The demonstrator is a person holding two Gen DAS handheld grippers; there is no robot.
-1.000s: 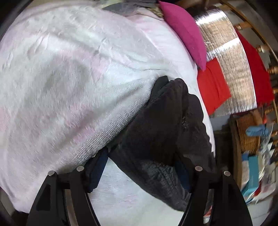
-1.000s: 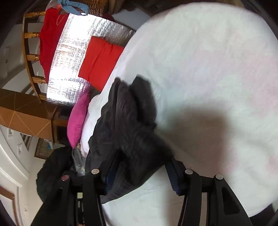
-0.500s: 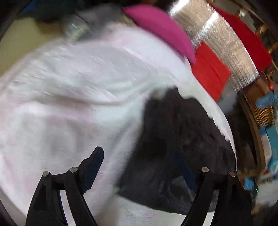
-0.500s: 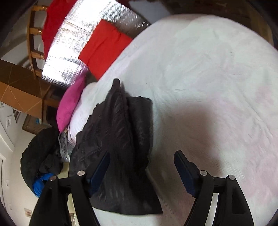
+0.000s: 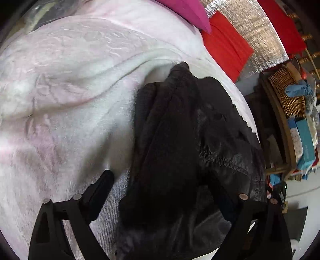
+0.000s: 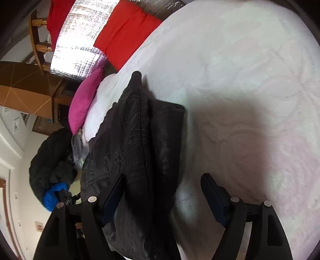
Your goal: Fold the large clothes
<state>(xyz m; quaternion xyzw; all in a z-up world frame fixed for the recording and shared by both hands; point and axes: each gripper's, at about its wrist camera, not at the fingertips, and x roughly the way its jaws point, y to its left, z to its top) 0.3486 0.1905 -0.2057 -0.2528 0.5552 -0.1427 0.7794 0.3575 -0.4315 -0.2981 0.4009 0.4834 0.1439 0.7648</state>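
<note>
A black garment (image 5: 176,140) lies folded in a long bundle on a white and pale pink blanket (image 5: 70,90) that covers the bed. My left gripper (image 5: 160,190) hangs low over the bundle's near end. Its jaws are opening, the cloth lies between them, and the pads do not press on it. In the right wrist view the same garment (image 6: 136,150) runs away from me. My right gripper (image 6: 164,197) straddles its right edge, and its jaws are opening too. Its left finger (image 6: 114,196) is over the cloth and its right finger (image 6: 214,198) is over bare blanket (image 6: 250,90).
A magenta pillow (image 5: 186,12), a red cushion (image 5: 226,48) and a silver foil sheet (image 5: 250,26) lie past the bed's far end. A wicker basket (image 5: 288,92) and shelves with boxes stand at the right. A dark coat heap (image 6: 52,160) sits beside the bed.
Both grippers have widened and let go of the black garment, which now rests flat on the blanket. Both hands have drawn back along the bundle and rolled.
</note>
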